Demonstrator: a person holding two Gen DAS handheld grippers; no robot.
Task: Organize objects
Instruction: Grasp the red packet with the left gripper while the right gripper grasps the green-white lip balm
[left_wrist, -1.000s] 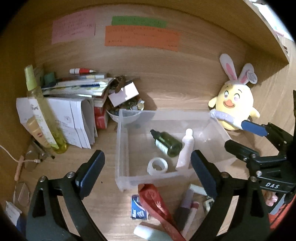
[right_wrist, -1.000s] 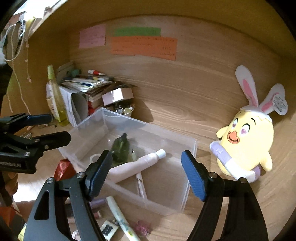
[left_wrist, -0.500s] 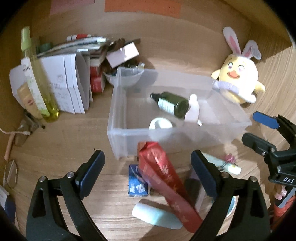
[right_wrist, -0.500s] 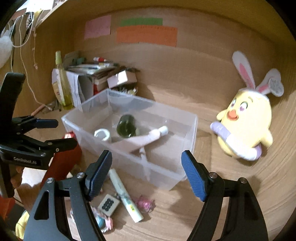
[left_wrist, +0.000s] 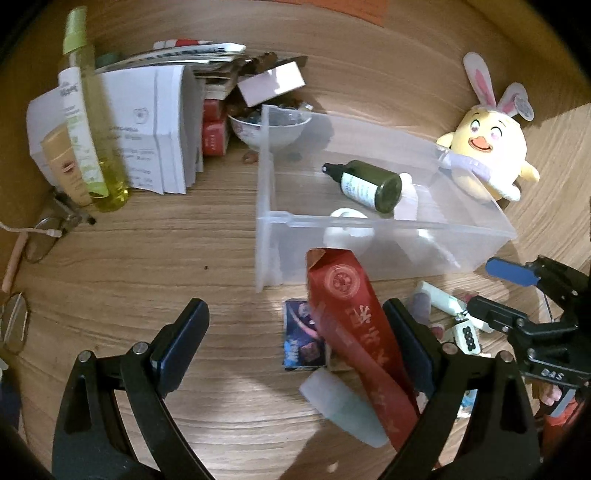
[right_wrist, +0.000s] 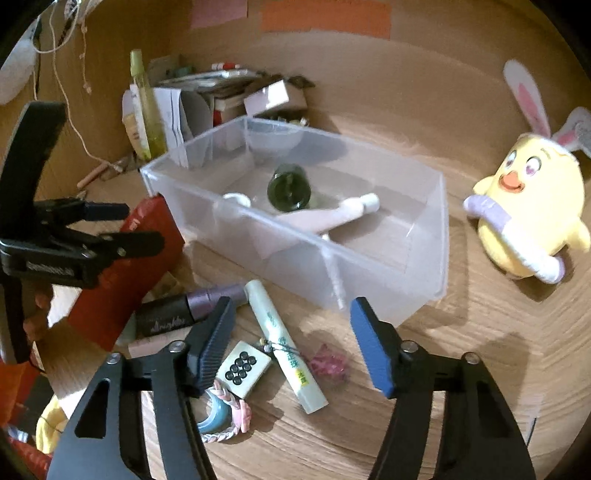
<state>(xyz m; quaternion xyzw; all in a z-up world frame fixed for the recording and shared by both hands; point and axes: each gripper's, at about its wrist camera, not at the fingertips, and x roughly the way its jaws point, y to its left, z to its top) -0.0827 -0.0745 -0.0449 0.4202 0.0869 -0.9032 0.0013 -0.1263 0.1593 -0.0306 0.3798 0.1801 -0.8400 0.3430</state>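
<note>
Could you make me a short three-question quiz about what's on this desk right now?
1. True or false: the dark green bottle lies inside the clear plastic bin.
2. What lies between the right gripper's fingers: A the pale green tube, B the plush chick, C the yellow spray bottle?
3. Fill in: the red box leans against the bin's ____ wall.

Key: 1 true. 2 A; the jaws are closing but not yet touching it. 3 the near (front) wall.

A home desk nook: plush chick (right_wrist: 528, 206), toiletries, papers (left_wrist: 147, 129) on wood.
</note>
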